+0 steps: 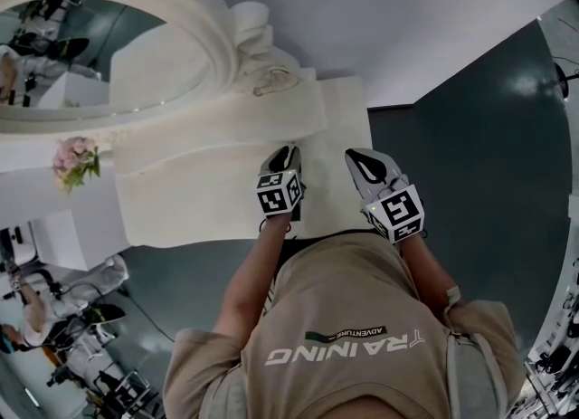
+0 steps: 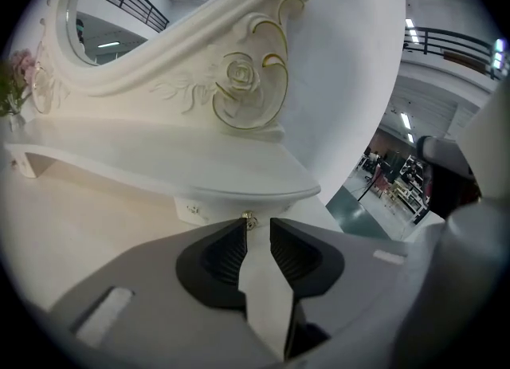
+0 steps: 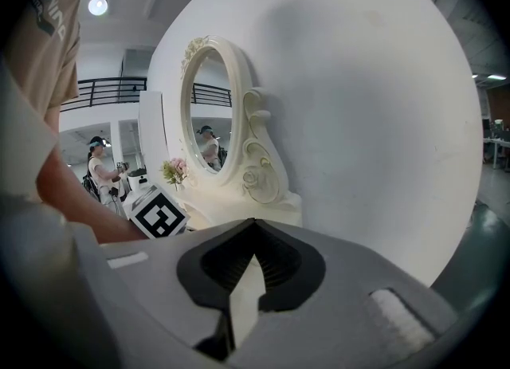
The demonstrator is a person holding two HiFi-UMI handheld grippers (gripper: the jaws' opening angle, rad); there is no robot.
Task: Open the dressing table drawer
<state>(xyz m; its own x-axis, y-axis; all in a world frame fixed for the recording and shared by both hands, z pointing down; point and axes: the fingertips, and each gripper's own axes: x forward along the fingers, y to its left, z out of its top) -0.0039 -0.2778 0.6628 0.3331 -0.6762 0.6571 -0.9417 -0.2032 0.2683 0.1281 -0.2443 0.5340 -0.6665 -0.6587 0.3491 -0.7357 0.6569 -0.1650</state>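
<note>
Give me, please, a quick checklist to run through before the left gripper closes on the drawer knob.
1. Jaws of the left gripper apart: ok.
2. Gap in line with the drawer knob: ok.
3. Knob deep between the pads: not ok, it sits just at the tips.
4. Nothing in the shut right gripper: ok.
5. Room behind to pull back: cannot tell.

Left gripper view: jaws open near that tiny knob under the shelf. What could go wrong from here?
The knob is tiny and sits nearer one pad of the left gripper, so closing may pinch it off-centre and slip. The shelf overhangs just above it; coming in high could bump its edge.
</note>
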